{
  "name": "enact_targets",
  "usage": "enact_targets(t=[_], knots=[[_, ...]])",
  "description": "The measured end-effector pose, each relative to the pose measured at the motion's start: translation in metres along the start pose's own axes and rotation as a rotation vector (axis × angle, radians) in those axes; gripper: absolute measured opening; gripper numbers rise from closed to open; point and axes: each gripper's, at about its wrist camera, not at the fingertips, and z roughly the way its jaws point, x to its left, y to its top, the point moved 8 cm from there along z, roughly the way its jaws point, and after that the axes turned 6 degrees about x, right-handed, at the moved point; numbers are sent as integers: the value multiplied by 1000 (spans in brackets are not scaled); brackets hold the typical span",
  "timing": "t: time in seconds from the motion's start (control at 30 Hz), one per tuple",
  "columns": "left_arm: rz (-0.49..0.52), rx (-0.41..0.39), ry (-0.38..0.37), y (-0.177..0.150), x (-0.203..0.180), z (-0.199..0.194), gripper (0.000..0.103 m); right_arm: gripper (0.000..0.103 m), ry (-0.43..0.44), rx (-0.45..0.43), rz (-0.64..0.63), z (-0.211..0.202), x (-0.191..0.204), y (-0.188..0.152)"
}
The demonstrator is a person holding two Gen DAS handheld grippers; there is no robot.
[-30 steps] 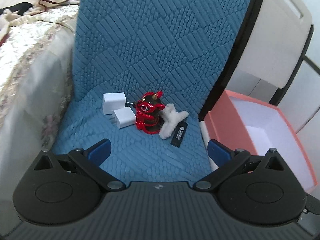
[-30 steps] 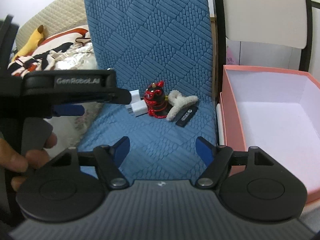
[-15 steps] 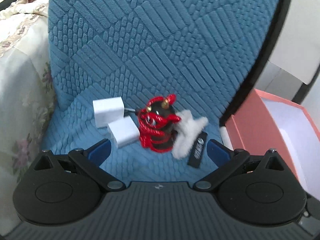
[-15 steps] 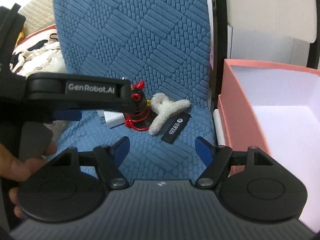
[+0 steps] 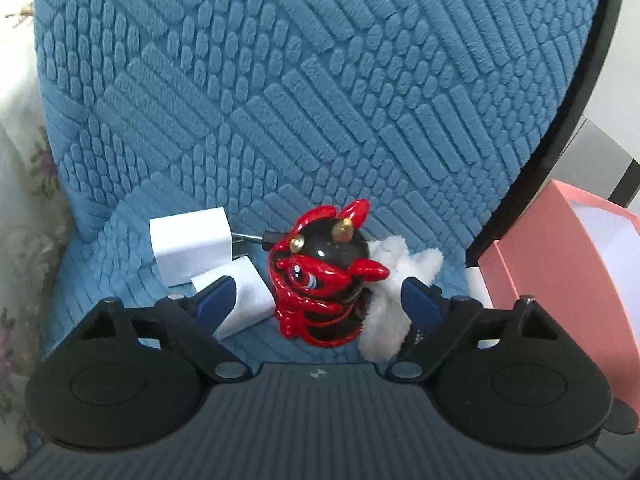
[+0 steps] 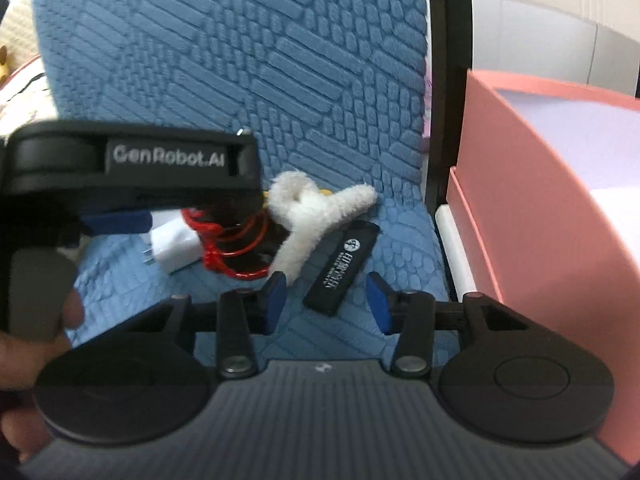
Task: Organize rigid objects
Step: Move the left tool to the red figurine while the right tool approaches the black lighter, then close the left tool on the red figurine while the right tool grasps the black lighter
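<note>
A red and black horned figurine (image 5: 324,280) stands on the blue chair seat (image 5: 132,236). My left gripper (image 5: 316,298) is open, its blue fingers on either side of the figurine, apart from it. Two white charger plugs (image 5: 192,246) lie to its left, a white fluffy hair claw (image 5: 396,320) to its right. In the right wrist view, my right gripper (image 6: 326,304) is open with fingers narrowed, just short of a black flat stick (image 6: 344,266) lying beside the hair claw (image 6: 308,216). The left gripper's body hides most of the figurine (image 6: 236,252) there.
A pink box (image 6: 532,216) with a white inside stands open to the right of the chair; it also shows in the left wrist view (image 5: 560,280). The chair's blue quilted backrest (image 5: 320,80) rises right behind the objects. Floral bedding (image 5: 20,160) lies to the left.
Both grippers moved forward toward the objects. The left gripper's fingers now flank the figurine. The right gripper's fingers have narrowed and reached the black stick.
</note>
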Motion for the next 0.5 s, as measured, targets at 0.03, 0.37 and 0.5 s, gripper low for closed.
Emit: enact_targets(t=[0.03,0.37,0.5], knots=[[-1,-4,1,1,2,1,92,48,-6,-1,-5,3,0,0],[6,-2,-41,11,-2,19,83,48,-33,34,-18,31,3,4],[25,5,-28,14,-6,26,71,48,-47,32,-45,38,4,4]])
